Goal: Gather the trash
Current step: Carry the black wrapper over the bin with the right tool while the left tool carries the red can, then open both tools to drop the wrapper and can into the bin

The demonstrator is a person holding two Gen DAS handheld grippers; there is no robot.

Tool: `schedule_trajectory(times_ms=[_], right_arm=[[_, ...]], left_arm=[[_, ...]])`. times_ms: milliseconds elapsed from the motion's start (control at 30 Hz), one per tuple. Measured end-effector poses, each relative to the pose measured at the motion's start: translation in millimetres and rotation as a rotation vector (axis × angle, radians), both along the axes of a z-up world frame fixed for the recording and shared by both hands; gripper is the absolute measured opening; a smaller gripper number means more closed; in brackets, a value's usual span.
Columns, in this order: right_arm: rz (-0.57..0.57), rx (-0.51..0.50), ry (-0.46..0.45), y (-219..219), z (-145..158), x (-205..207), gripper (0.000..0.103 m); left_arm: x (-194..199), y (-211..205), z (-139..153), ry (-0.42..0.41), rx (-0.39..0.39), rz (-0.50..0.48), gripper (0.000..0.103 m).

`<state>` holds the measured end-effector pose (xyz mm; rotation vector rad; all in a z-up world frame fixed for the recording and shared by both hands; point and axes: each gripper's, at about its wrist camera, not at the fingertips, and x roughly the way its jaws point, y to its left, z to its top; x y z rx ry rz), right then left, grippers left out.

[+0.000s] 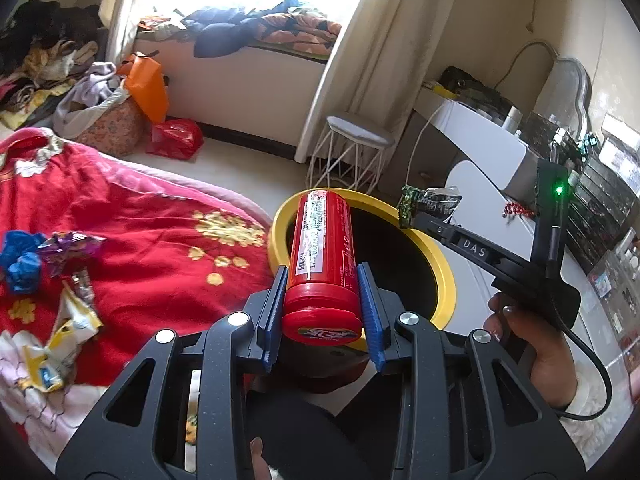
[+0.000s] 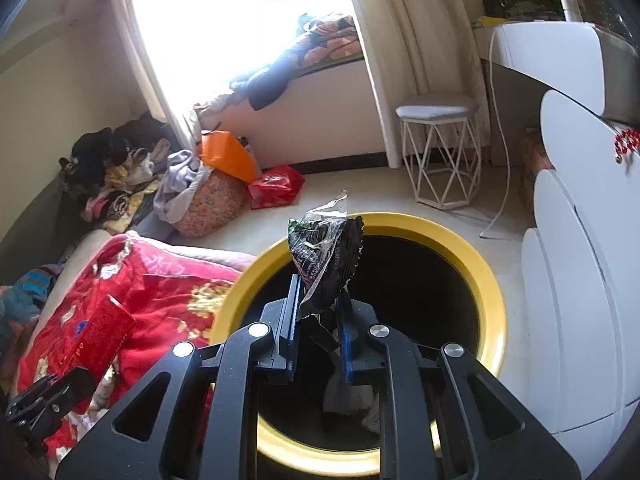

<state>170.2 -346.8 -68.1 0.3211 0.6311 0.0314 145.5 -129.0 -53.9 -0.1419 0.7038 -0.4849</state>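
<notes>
left claw (image 1: 322, 300) is clamping red cylindrical plastic canister (image 1: 322, 256) | right claw (image 2: 318, 330) is pinching crumpled black-green foil wrapper (image 2: 324, 256) | both are hanging over yellow-rimmed round bin (image 2: 486, 272), frame centre

Bin mouth (image 2: 486, 276) lies open; bed (image 2: 160, 280) crowds its left.

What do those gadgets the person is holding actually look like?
Each hand-held gripper is a matte black frame of angular linkages with silver round pivot caps and two blue ribbed fingers. The right hand-held gripper has a pistol-style handle, a "DAS" label, a green light and a black cable. The right hand shows a pale sleeve cuff.
</notes>
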Motion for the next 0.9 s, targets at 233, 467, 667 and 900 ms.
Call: schedule_trajectory(times_ms=[233,467,667,900], right_arm=[[-0.022,0.004,0.026,-11,-10,3,0.016],[-0.029,0.009,0.050,-19,-18,8,0.016],[-0.033,0.009,0.066,-22,-24,10,0.018],[-0.034,0.018,0.078,-24,-28,12,0.018]], left_arm=[[11,-19,-5,0.006,0.018,-0.026,0.027],[24,-34,-12,0.017,0.038,-0.040,0.027],[34,-43,-22,0.039,0.050,-0.047,0.027],[49,-50,-30,0.073,0.062,-0.047,0.027]])
